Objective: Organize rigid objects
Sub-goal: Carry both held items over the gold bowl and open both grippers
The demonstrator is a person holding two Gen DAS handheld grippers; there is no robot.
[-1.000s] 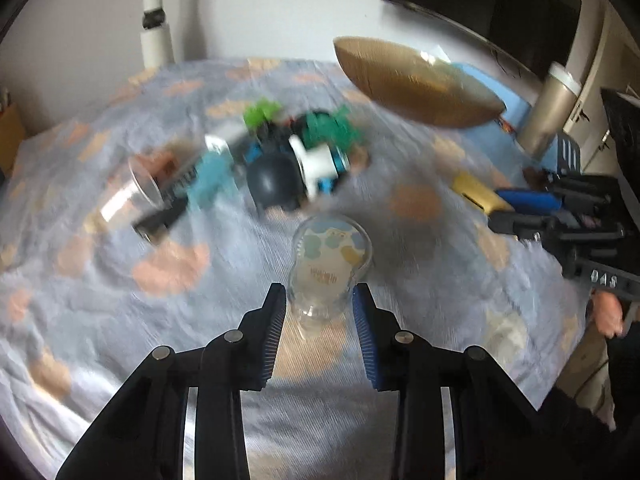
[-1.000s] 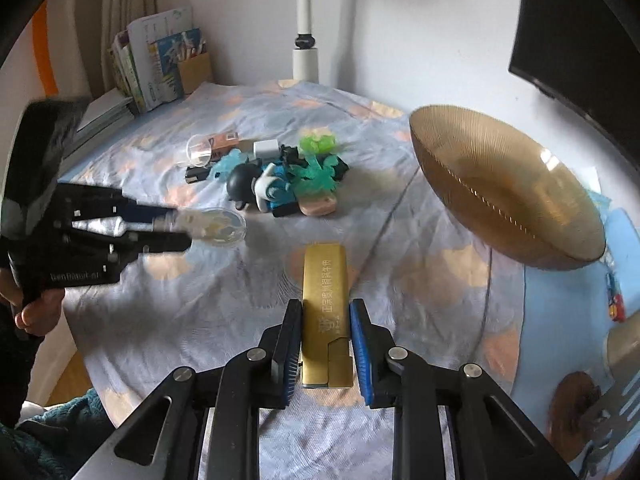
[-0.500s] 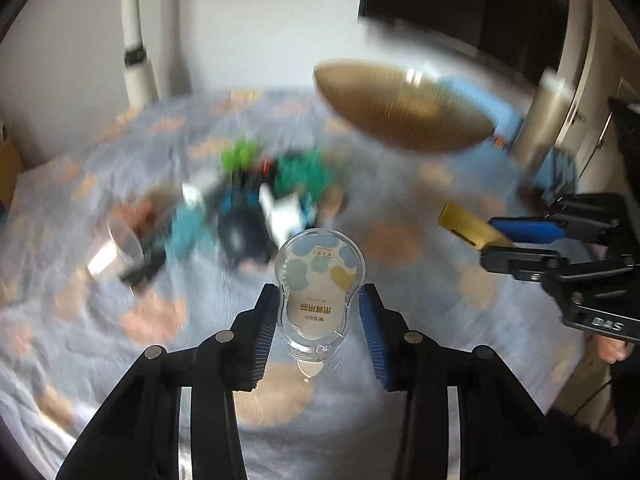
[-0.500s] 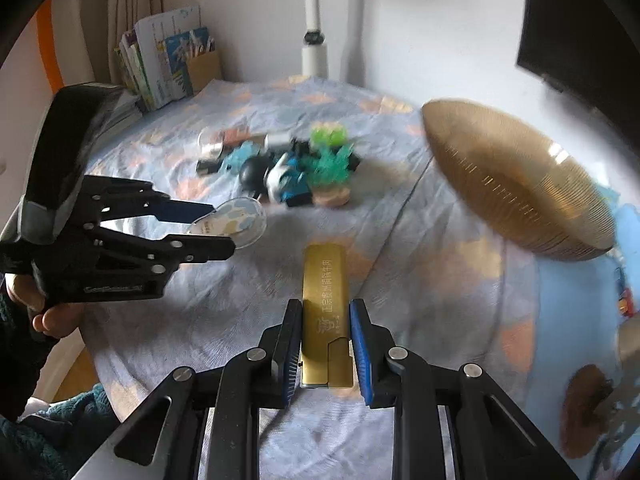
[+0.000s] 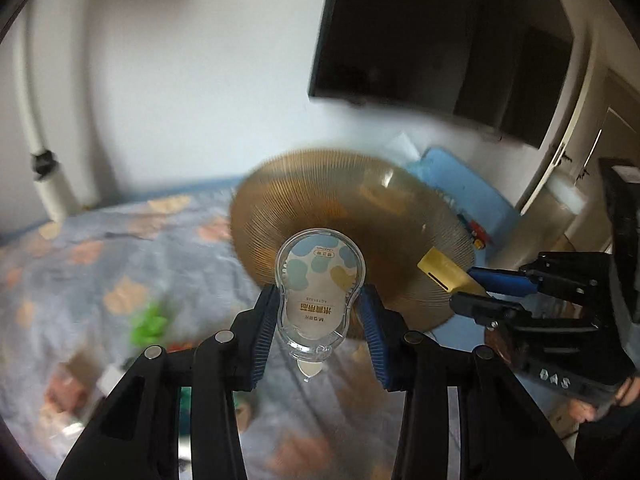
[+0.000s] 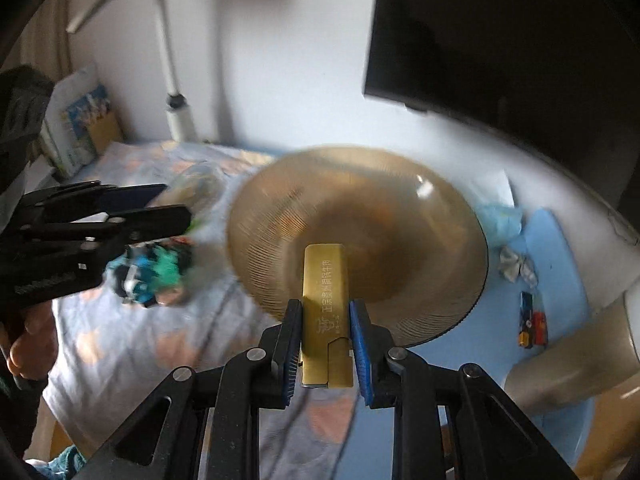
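My left gripper (image 5: pixel 318 314) is shut on a clear plastic correction-tape dispenser (image 5: pixel 318 286) with blue and yellow blobs on its label, held up in front of the amber ribbed glass bowl (image 5: pixel 384 216). My right gripper (image 6: pixel 325 334) is shut on a flat gold box (image 6: pixel 324 288) with printed characters, its far end over the same bowl (image 6: pixel 400 216). In the left wrist view the right gripper (image 5: pixel 476 288) comes in from the right with the gold box (image 5: pixel 442 270) at the bowl's edge. In the right wrist view the left gripper (image 6: pixel 168 204) is at the left.
A blurred heap of small toys (image 6: pixel 156 272) lies on the patterned tablecloth (image 6: pixel 132 340) left of the bowl. A blue mat (image 6: pixel 548 256) with crumpled paper and a small red toy is right of it. A dark screen (image 5: pixel 440 28) hangs on the wall; a white lamp pole (image 6: pixel 176 112) stands behind.
Both grippers have lifted their objects off the cloth and carried them toward the amber bowl, which now fills the middle of both views. The toy heap has slid down and left.
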